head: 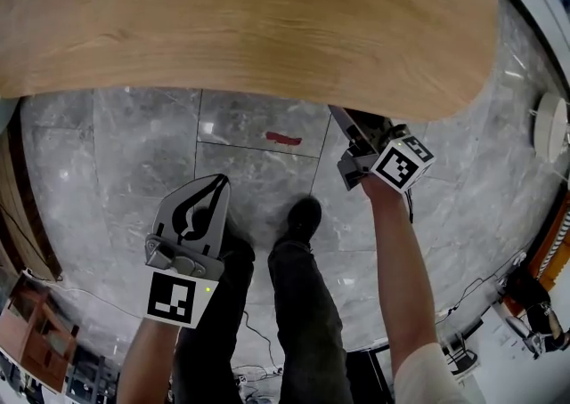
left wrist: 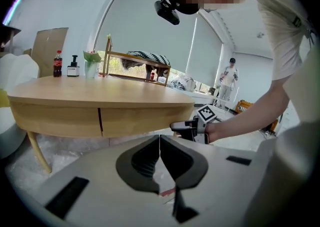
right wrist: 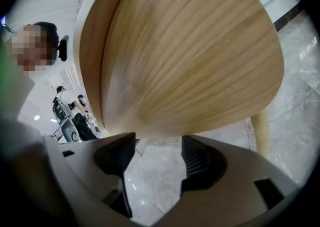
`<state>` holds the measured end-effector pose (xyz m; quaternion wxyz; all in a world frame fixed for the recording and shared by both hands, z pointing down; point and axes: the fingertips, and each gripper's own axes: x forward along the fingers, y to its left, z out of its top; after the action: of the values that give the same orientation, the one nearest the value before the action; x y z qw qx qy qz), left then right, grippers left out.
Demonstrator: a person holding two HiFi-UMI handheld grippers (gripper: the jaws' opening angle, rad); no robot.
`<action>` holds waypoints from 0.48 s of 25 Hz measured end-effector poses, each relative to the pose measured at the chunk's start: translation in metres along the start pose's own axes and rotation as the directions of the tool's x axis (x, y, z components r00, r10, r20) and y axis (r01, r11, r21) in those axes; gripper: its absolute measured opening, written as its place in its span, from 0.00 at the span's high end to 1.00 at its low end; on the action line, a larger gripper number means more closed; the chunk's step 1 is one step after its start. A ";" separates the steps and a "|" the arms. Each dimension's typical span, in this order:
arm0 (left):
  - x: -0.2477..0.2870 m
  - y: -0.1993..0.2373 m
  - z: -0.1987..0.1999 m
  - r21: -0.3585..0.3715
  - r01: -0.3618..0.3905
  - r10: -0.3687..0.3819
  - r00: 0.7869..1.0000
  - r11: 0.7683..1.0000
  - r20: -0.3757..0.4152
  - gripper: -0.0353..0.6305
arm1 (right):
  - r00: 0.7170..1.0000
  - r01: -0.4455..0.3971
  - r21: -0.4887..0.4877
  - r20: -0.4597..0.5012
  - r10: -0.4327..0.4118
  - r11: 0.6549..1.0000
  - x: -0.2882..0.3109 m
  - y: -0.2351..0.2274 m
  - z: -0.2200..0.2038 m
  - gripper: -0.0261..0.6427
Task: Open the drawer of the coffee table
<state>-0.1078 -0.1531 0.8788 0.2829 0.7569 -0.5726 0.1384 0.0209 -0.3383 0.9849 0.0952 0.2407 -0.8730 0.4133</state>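
Note:
The oval light-wood coffee table (head: 249, 20) fills the top of the head view. In the left gripper view its side band (left wrist: 145, 121) shows a dark vertical seam (left wrist: 100, 121). My right gripper (head: 349, 126) reaches to the table's near edge, its tips at or just under the rim. In its own view the right gripper (right wrist: 159, 143) is open, with only floor between the pads and the table (right wrist: 190, 56) just above them. My left gripper (head: 216, 184) hangs lower over the floor, apart from the table. Its pads (left wrist: 160, 138) meet, holding nothing. The left gripper view also shows the right gripper (left wrist: 182, 127).
Grey marble floor with a red tape mark (head: 283, 137) lies below. The person's legs and black shoe (head: 303, 215) stand between the grippers. Bottles (left wrist: 58, 63) and a wooden rack (left wrist: 135, 66) sit on the tabletop. A table leg (right wrist: 262, 131) stands at right. A person (left wrist: 229, 78) stands far off.

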 end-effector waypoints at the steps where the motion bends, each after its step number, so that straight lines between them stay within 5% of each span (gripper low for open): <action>1: 0.002 0.001 -0.001 -0.005 -0.003 0.003 1.000 1.000 0.001 0.92 | 1.000 -0.014 -0.007 0.007 0.014 1.000 0.001 0.000 0.000 0.50; 12: 0.021 0.001 -0.024 0.024 0.012 -0.011 0.999 1.000 -0.035 0.92 | 0.969 -0.231 0.021 0.090 0.228 0.973 0.023 0.010 0.008 0.49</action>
<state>-0.0995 -0.1555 0.9093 0.2843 0.7612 -0.5614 0.1568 -0.0038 -0.3471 0.9810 0.0050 0.1574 -0.8917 0.4244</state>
